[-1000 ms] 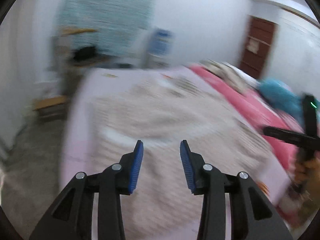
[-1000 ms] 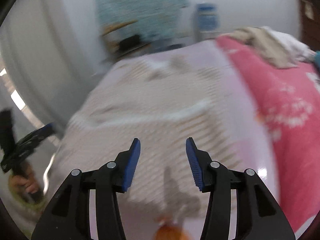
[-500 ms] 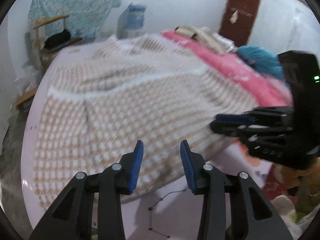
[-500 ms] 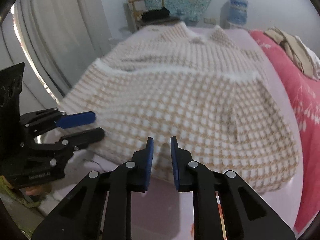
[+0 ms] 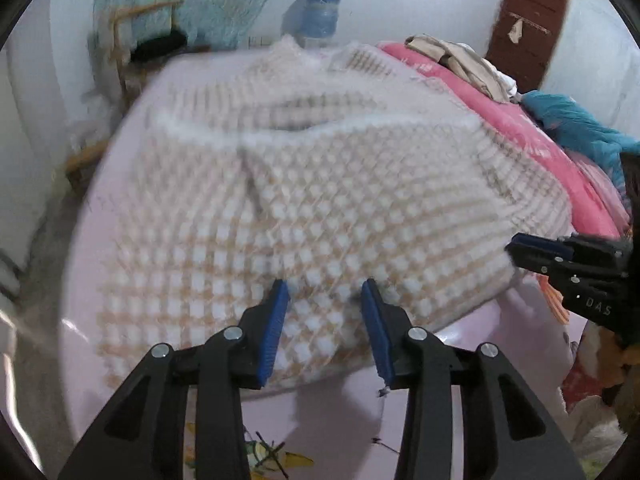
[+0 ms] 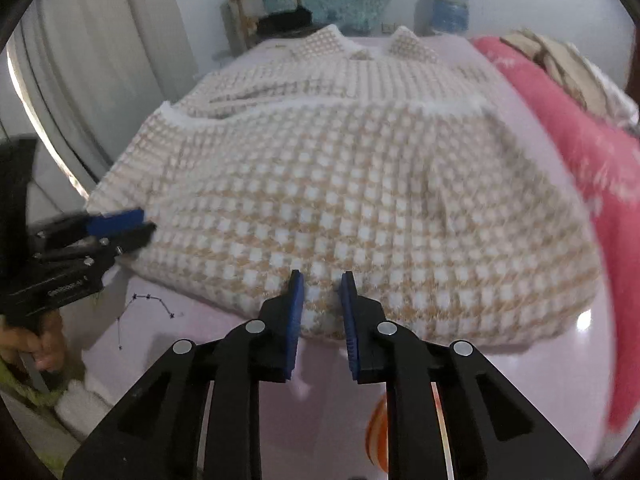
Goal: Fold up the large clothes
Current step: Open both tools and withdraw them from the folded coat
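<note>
My left gripper [image 5: 325, 294] sits nearest, its blue-padded jaws spread apart over the near hem of the large beige-and-white checked fleece garment [image 5: 320, 200]; I see nothing pinched between them. My right gripper [image 6: 322, 286] has its pads at a narrower gap, also at that near hem, and again I see no fabric caught in them. In the right wrist view the left gripper shows at the garment's near left corner, and in the left wrist view the right gripper shows at its near right corner.

The garment lies spread flat on the pale lilac bedsheet [image 6: 540, 380], filling most of the bed from near edge to far edge, its collar points toward the far edge. A fold line with a white fuzzy trim crosses it beyond the middle.

Along the bed's right edge lies a pink quilt [image 6: 592, 152] with a heap of beige and white clothes [image 5: 460, 60] on it, and a teal cloth [image 5: 572, 124] nearer.

Beyond the far edge stand a wooden chair [image 6: 264, 4] with a dark item on its seat, a blue water jug [image 6: 450, 6], and a brown door [image 5: 528, 28]. I cannot tell what the jug holds.
</note>
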{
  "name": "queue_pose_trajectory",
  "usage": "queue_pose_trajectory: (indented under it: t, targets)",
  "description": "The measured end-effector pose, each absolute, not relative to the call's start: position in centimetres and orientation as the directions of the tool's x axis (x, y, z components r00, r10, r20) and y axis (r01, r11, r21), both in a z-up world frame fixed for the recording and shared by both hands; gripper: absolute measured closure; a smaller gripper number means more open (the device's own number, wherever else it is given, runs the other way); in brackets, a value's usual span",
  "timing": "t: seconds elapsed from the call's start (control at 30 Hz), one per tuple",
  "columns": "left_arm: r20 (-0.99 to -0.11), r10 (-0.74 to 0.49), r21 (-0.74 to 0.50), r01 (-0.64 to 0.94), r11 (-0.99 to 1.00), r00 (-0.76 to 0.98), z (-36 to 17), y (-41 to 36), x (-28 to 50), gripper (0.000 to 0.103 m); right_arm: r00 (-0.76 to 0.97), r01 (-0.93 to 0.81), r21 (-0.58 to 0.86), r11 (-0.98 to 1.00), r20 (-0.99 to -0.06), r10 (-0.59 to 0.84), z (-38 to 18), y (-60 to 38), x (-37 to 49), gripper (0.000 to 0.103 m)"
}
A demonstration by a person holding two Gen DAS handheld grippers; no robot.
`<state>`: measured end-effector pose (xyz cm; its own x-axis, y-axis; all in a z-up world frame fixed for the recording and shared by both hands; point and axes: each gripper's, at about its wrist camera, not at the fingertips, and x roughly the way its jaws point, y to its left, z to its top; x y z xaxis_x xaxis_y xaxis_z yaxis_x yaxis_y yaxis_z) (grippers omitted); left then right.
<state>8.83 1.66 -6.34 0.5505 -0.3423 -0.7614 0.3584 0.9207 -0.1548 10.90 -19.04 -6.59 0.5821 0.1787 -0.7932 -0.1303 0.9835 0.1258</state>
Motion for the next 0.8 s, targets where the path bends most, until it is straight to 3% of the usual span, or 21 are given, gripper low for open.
queue_pose_trajectory:
  t: [0.1, 0.2, 0.27, 0.33, 0.5, 0.63, 0.7, 0.8]
  targets:
    - [-0.760, -0.334, -0.156, 0.342, 0.927, 0.558, -5.5, 2.0, 8.3, 0.065, 0.569, -0.096, 0.167, 0.981, -0.800, 0.191, -5.5, -19.8, 10.9, 0.084]
    - [-0.735, -0.309, -0.162, 0.286, 0.944, 0.603, -4.3, 4.3, 7.1, 0.065, 0.614, -0.049, 0.088, 0.995, -0.783, 0.100, -4.2, -21.1, 9.3, 0.084]
    - [-0.768, -0.259, -0.152, 0.227, 0.962, 0.585, -5.7, 5.8, 7.6, 0.065, 0.585, -0.025, 0.072, 0.997, -0.808, 0.073, -5.5, -21.8, 9.2, 0.084]
    - [-0.746, -0.298, -0.209, 0.216, 0.954, 0.595, -6.4, 7.1, 7.5, 0.065, 0.569, -0.027, 0.100, 0.995, -0.816, 0.098, -7.4, -22.4, 9.3, 0.084]
    - [-0.731, -0.277, -0.198, 0.195, 0.961, 0.624, -4.1, 8.5, 6.7, 0.065, 0.601, 0.006, 0.076, 0.997, -0.797, 0.057, -4.8, -23.3, 8.8, 0.084]
    - [-0.754, -0.268, -0.243, 0.125, 0.962, 0.599, -6.1, 10.8, 7.5, 0.066, 0.583, 0.165, 0.048, 0.985, -0.810, -0.059, -6.3, -26.9, 8.8, 0.082]
    - [-0.740, -0.282, -0.261, 0.126, 0.957, 0.610, -5.9, 11.0, 7.6, 0.066, 0.567, 0.191, 0.141, 0.971, -0.824, 0.008, -7.9, -28.5, 8.9, 0.082]
    - [-0.742, -0.279, -0.256, 0.127, 0.958, 0.609, -4.6, 10.9, 7.4, 0.066, 0.577, 0.185, 0.126, 0.975, -0.817, -0.004, -6.2, -28.3, 8.7, 0.081]
